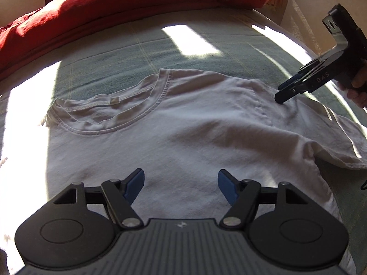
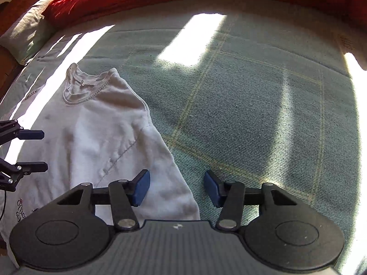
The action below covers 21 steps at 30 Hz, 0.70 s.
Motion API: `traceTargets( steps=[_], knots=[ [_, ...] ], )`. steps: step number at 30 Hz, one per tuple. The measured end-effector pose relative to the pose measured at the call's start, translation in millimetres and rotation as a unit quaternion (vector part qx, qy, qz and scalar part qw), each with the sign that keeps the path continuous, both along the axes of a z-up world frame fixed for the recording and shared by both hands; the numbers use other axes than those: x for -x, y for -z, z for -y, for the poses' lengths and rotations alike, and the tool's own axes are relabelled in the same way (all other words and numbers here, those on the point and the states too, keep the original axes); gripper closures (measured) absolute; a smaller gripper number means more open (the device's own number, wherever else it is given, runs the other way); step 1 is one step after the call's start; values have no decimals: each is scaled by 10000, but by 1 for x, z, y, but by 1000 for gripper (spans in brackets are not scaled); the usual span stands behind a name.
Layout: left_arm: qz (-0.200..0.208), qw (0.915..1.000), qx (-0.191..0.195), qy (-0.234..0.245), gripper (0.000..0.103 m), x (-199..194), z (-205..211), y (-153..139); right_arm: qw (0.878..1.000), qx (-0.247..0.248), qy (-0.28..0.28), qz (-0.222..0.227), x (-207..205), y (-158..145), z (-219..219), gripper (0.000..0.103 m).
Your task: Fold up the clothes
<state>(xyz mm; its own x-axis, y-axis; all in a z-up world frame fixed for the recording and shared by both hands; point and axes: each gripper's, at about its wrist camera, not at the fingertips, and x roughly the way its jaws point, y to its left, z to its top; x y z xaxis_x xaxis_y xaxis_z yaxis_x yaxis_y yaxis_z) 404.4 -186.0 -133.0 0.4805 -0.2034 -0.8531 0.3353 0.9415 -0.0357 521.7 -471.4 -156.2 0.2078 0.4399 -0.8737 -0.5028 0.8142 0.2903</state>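
I see a white T-shirt [image 1: 183, 123] lying spread on the bed [image 2: 252, 105], front up, its collar [image 1: 119, 116] toward the far side where a red duvet [image 1: 128, 2] is heaped. The bed cover is a grey-green weave with thin pale lines, and strips of sunlight cut across it and across the shirt.

My left gripper [image 1: 181, 186] hangs above the middle of the shirt's body, pointing steeply down. Its blue pads [image 1: 134, 186] stand well apart and there is nothing between them; they do not touch the cloth.

My right gripper [image 2: 176, 189] is over the shirt's right sleeve [image 2: 165, 183], at the edge where the cloth meets the bare cover. Its blue pads stand apart, about half way, with the sleeve's hem lying under the gap, and I see no fabric pinched between them. From the left wrist view the same gripper [image 1: 281, 97] comes in from the right with its black tips down at the shoulder seam, seemingly touching the cloth, and fingers of the hand [image 1: 356, 89] holding it show at the frame's edge.

A pale pillow [image 2: 29, 32] lies at the far left corner of the bed, next to the duvet
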Motion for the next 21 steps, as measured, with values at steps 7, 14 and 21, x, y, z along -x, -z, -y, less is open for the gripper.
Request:
traceTargets(
  steps=[7, 14, 21],
  knots=[
    [-54, 9999, -84, 57, 33, -3, 6, 3, 9994, -73, -335, -68, 3, -2, 2, 97],
    [11, 9996, -181, 200, 33, -5, 9, -2, 9986, 230, -140, 445, 6, -12, 0, 102],
    [47, 9997, -131, 197, 32, -5, 9, -3, 9972, 480, -111, 560, 3, -7, -3, 101]
  ],
)
